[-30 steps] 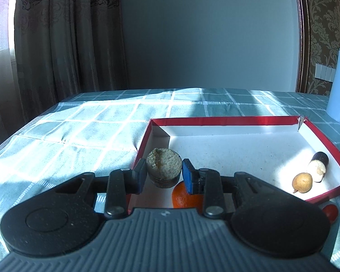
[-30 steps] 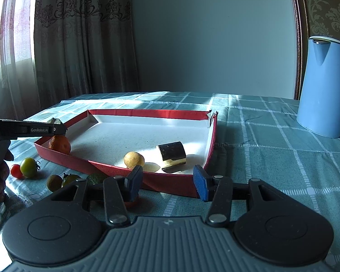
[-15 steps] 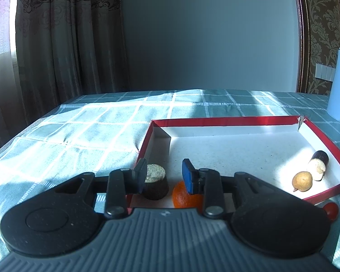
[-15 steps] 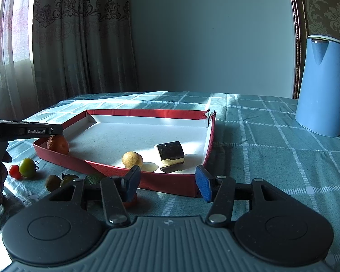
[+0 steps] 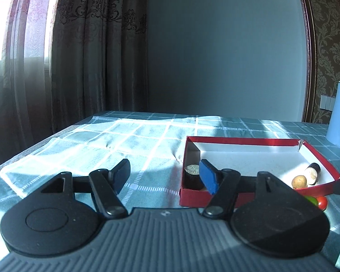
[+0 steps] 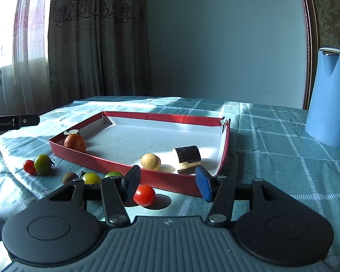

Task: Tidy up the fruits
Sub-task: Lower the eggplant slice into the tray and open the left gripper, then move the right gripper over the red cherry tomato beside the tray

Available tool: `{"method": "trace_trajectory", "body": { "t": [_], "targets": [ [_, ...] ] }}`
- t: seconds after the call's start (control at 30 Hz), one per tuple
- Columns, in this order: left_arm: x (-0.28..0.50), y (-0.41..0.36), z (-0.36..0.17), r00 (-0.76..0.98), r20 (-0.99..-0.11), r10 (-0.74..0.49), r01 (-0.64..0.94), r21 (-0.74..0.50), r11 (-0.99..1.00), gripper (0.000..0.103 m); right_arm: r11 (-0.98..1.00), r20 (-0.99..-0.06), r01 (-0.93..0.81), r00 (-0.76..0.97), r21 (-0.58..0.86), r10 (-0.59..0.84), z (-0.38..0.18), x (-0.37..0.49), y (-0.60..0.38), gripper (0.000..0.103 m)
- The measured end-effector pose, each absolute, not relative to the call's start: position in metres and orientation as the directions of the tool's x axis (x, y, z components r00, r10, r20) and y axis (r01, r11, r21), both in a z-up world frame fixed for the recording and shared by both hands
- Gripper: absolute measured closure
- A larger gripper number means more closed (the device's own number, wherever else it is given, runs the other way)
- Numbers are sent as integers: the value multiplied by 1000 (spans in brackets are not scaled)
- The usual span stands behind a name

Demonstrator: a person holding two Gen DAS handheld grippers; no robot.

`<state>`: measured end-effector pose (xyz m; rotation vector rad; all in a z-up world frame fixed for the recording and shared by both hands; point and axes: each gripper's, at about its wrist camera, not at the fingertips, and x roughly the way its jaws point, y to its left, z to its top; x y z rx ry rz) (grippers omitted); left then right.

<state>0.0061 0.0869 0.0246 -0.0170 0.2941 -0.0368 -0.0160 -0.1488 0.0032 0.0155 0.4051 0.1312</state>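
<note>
left wrist view: left tool (image 5: 163, 176) spread, jaws just opened, nothing between; dark cut fruit (image 5: 193, 176) seen in red tray (image 5: 238, 140) corner. right wrist view: right tool (image 6: 168, 182) spread, empty; red tomato (image 6: 144, 195) seen beside left finger on tabletop (image 6: 272, 158).

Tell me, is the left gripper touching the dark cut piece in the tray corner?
Apart. In the left wrist view the left gripper is open with only tablecloth between its fingers; the dark cut piece stands free inside the red tray.
</note>
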Motion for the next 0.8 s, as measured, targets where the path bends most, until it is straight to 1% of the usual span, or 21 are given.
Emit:
{"method": "trace_trajectory", "body": {
  "t": [0.07, 0.2, 0.27, 0.4, 0.57, 0.7, 0.8],
  "targets": [
    [4, 95, 20, 954, -299, -27, 19, -30, 999, 31, 989, -404, -142, 903, 35, 144, 3, -18, -143, 50],
    [4, 101, 14, 951, -310, -15, 5, -36, 999, 27, 992, -447, -124, 887, 17, 119, 0, -17, -136, 50],
    [3, 100, 14, 953, -304, -8, -2, -30, 1000, 15, 993, -468, -121, 877, 10, 111, -2, -16, -135, 50],
    [3, 99, 13, 954, -300, -8, 0, -26, 1000, 12, 992, -508, -128, 854, -4, 108, -5, -9, -131, 50],
    [7, 102, 12, 946, -323, -9, -7, -47, 999, 11, 991, -530, -134, 841, -17, 105, -6, -5, -128, 50],
    [8, 102, 12, 946, -323, -4, -11, -44, 999, 6, 990, -550, -138, 828, -15, 107, -7, 1, -127, 51],
    [9, 102, 12, 945, -327, -4, -11, -44, 999, 5, 990, -560, -142, 822, -23, 105, -7, 6, -124, 51]
  ]
}}
